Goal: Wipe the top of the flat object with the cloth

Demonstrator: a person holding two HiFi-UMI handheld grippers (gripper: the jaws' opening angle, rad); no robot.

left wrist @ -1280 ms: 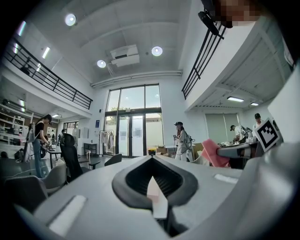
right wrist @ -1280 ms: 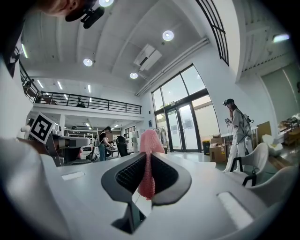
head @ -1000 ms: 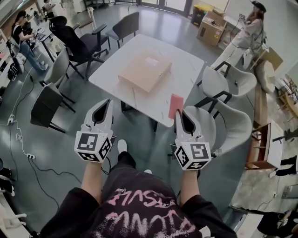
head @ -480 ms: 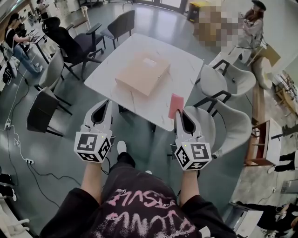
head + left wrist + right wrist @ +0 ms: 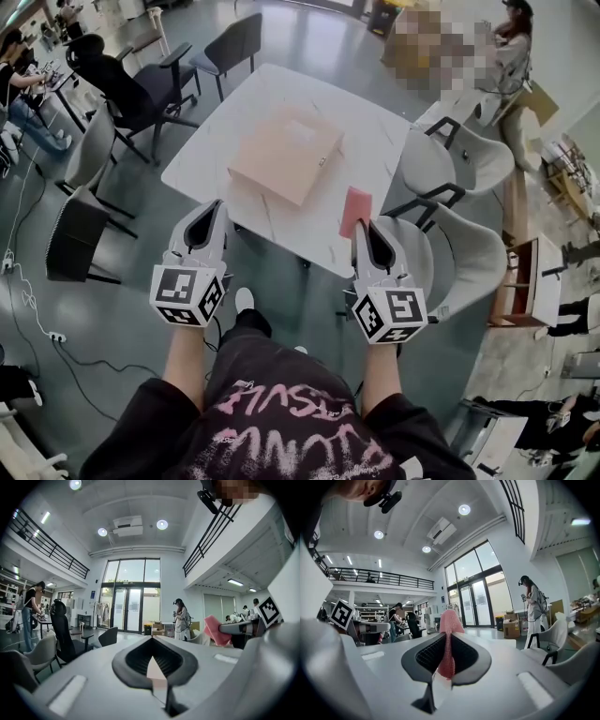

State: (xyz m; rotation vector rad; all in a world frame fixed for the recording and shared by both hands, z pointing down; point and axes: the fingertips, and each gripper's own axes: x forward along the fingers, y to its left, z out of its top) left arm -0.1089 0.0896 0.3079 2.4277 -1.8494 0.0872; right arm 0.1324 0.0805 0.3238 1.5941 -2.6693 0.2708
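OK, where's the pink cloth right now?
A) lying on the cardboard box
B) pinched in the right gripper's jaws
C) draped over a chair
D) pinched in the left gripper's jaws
B: the right gripper view shows the pink cloth pinched between the jaws of the right gripper.

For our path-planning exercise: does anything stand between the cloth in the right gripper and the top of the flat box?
Nothing visible does. The right gripper holds the pink cloth by the table's near edge, and only bare white table lies between it and the flat box.
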